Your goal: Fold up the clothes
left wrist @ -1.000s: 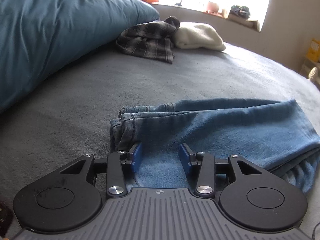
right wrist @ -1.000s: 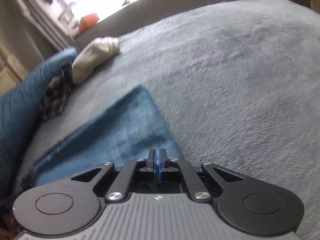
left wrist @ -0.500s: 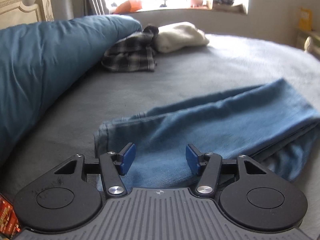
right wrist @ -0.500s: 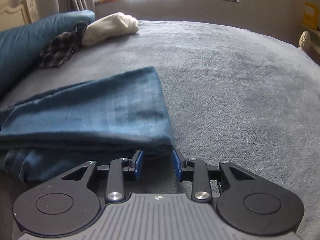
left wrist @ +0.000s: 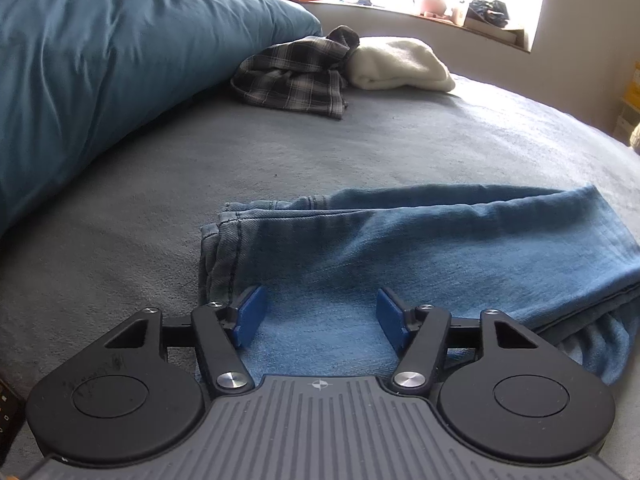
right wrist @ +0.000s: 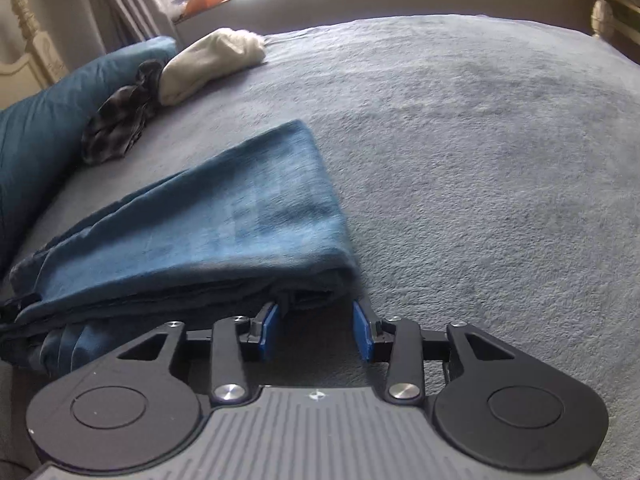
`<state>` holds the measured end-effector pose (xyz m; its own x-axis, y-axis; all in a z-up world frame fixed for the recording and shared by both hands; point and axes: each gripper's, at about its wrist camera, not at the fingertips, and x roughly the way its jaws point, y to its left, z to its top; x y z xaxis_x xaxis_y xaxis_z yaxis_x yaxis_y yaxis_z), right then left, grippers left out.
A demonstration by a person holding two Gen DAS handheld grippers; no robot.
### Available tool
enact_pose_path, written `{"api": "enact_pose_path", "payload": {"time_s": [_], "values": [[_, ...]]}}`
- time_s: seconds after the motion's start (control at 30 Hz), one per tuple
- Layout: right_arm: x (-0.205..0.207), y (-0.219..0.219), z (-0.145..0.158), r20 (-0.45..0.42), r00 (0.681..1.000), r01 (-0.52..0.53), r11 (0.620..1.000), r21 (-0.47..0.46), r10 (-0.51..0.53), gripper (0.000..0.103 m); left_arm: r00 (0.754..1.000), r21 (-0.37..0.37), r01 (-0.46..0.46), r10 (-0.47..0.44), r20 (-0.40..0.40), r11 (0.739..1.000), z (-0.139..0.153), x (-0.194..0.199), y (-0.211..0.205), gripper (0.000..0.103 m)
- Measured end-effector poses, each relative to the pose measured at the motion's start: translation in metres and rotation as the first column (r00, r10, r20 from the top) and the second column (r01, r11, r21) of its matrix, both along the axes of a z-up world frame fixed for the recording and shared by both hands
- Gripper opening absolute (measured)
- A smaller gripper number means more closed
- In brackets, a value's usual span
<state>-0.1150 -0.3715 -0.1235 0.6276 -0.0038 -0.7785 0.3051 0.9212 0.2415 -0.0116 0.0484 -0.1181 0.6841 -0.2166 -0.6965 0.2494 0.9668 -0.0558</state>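
Right wrist: jeans [right wrist: 224,216] cut off left

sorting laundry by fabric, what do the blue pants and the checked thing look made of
Pants: looks like washed blue denim, matte, with a stitched hem and faded patches. Checked shirt: likely thin woven cotton or flannel, soft and crumpled; can't tell which.

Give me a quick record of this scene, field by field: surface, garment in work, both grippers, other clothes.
surface: grey bed cover
garment: blue jeans, folded, lying flat
left gripper: opening, over the jeans, pinching nothing
right gripper: opening, at the jeans' folded end, not gripping
other clothes: plaid shirt and white garment, touching, at the far side
bedding: blue duvet
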Motion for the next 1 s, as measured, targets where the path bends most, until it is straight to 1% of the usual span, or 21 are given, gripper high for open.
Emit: {"api": "enact_pose_path", "payload": {"time_s": [0.07, 0.13, 0.2, 0.3, 0.33, 0.4, 0.5, 0.57, 0.6, 0.63, 0.67, 0.77, 0.8, 0.83, 0.97, 1.0], "values": [[0.001, 0.006, 0.003, 0.011, 1.0, -0.029, 1.0, 0.001, 0.029, 0.048, 1.0, -0.005, -0.002, 0.002, 0.001, 1.0, 0.0, 0.0, 0.0, 0.063], [0.004, 0.01, 0.002, 0.012, 0.999, -0.032, 0.999, -0.011, 0.032, 0.049, 1.0, -0.01, -0.003, 0.003, 0.002, 1.0, -0.001, 0.001, 0.0, 0.063], [0.008, 0.013, -0.003, -0.015, 1.0, -0.01, 0.998, -0.065, 0.009, 0.049, 1.0, -0.015, -0.004, 0.004, 0.002, 1.0, -0.001, 0.001, 0.001, 0.063], [0.009, 0.005, -0.011, -0.012, 0.999, 0.043, 0.997, -0.059, -0.044, 0.052, 1.0, -0.019, -0.005, 0.005, 0.005, 1.0, -0.002, 0.001, 0.002, 0.063], [0.009, 0.002, -0.011, -0.001, 0.998, 0.065, 0.997, -0.032, -0.065, 0.053, 1.0, -0.021, -0.007, 0.007, 0.006, 1.0, -0.002, 0.001, 0.002, 0.063], [0.01, 0.004, -0.009, 0.027, 0.997, 0.07, 0.997, -0.014, -0.069, 0.052, 1.0, -0.023, -0.008, 0.008, 0.009, 1.0, -0.003, 0.001, 0.002, 0.063], [0.012, 0.005, -0.011, 0.045, 0.997, 0.066, 0.998, -0.014, -0.065, 0.052, 1.0, -0.023, -0.008, 0.008, 0.01, 1.0, -0.003, 0.0, 0.002, 0.063], [0.009, -0.004, -0.013, 0.07, 0.99, 0.121, 0.992, 0.023, -0.122, 0.052, 1.0, -0.026, -0.004, 0.004, 0.009, 1.0, -0.003, 0.0, 0.003, 0.063], [0.005, -0.012, -0.014, 0.079, 0.984, 0.153, 0.986, 0.073, -0.159, 0.053, 1.0, -0.026, -0.003, 0.003, 0.008, 1.0, -0.003, 0.001, 0.004, 0.063], [0.001, -0.021, -0.014, 0.086, 0.977, 0.184, 0.975, 0.124, -0.195, 0.056, 1.0, -0.027, -0.002, 0.002, 0.008, 1.0, -0.003, 0.001, 0.004, 0.063], [-0.002, -0.028, -0.015, 0.091, 0.969, 0.212, 0.962, 0.17, -0.23, 0.056, 1.0, -0.027, 0.0, 0.001, 0.008, 1.0, -0.004, 0.001, 0.004, 0.063], [-0.004, -0.022, -0.01, 0.106, 0.971, 0.201, 0.969, 0.141, -0.217, 0.056, 1.0, -0.029, -0.001, 0.001, 0.007, 1.0, -0.003, 0.001, 0.004, 0.063], [-0.003, -0.017, -0.007, 0.104, 0.978, 0.171, 0.978, 0.116, -0.183, 0.056, 1.0, -0.029, -0.001, 0.002, 0.007, 1.0, -0.003, 0.001, 0.004, 0.063], [-0.002, -0.013, -0.006, 0.09, 0.986, 0.13, 0.985, 0.111, -0.14, 0.056, 1.0, -0.028, -0.002, 0.002, 0.007, 1.0, -0.003, 0.001, 0.004, 0.063], [-0.001, 0.002, -0.005, 0.065, 0.995, 0.074, 0.997, 0.033, -0.076, 0.056, 1.0, -0.028, -0.004, 0.004, 0.008, 1.0, -0.004, 0.0, 0.003, 0.064], [0.0, 0.005, -0.006, 0.068, 0.995, 0.069, 0.997, 0.034, -0.071, 0.056, 1.0, -0.029, -0.004, 0.004, 0.008, 1.0, -0.004, 0.0, 0.003, 0.064]]}}
